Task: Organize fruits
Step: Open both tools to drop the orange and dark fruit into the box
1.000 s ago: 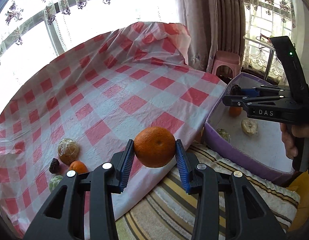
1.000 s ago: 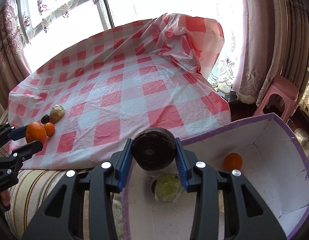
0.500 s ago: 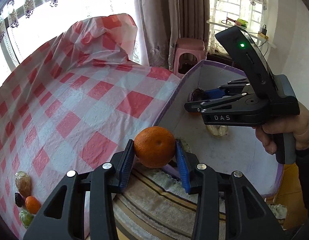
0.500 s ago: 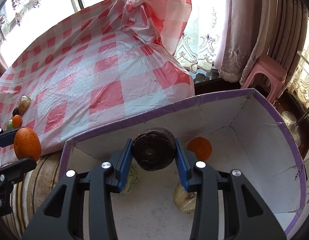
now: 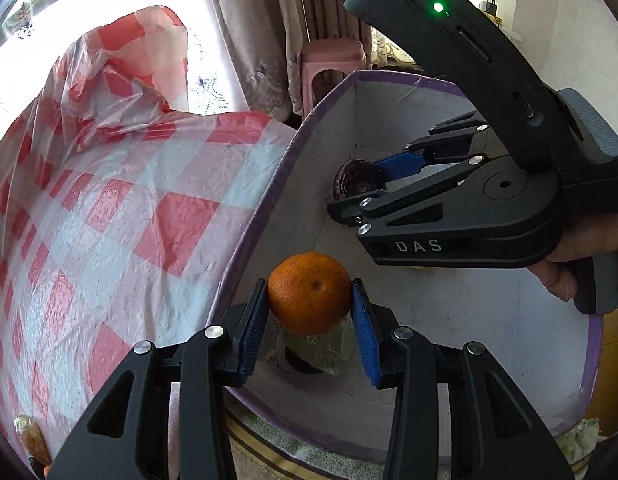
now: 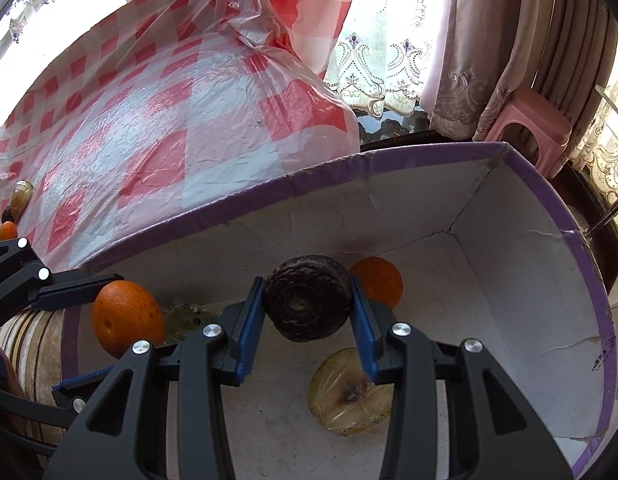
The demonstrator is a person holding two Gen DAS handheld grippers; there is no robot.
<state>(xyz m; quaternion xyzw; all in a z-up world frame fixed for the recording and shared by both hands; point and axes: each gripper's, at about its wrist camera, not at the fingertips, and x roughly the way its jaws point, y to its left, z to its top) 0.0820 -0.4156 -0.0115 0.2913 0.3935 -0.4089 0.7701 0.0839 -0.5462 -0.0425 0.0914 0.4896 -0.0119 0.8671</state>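
Note:
My left gripper (image 5: 309, 312) is shut on an orange (image 5: 309, 292) and holds it over the near-left corner of a purple-rimmed white box (image 5: 269, 184). My right gripper (image 6: 308, 312) is shut on a dark brown wrinkled fruit (image 6: 307, 304) and holds it inside the same box (image 6: 349, 172). The box holds another orange (image 6: 379, 280), a wrapped yellowish fruit (image 6: 349, 404) and a wrapped greenish fruit (image 5: 321, 350). The right gripper also shows in the left wrist view (image 5: 349, 196), and the left gripper with its orange (image 6: 127, 316) shows in the right wrist view.
A red-and-white checked plastic cloth (image 5: 109, 208) covers the surface left of the box. Several fruits (image 6: 17, 208) lie at its far left edge. A striped cushion (image 6: 25, 344) lies beside the box. A pink stool (image 6: 537, 128) and curtains stand behind.
Both grippers have moved right and forward over the box with their fruits. The left orange now hangs above the box's near corner; the right gripper is deeper inside.

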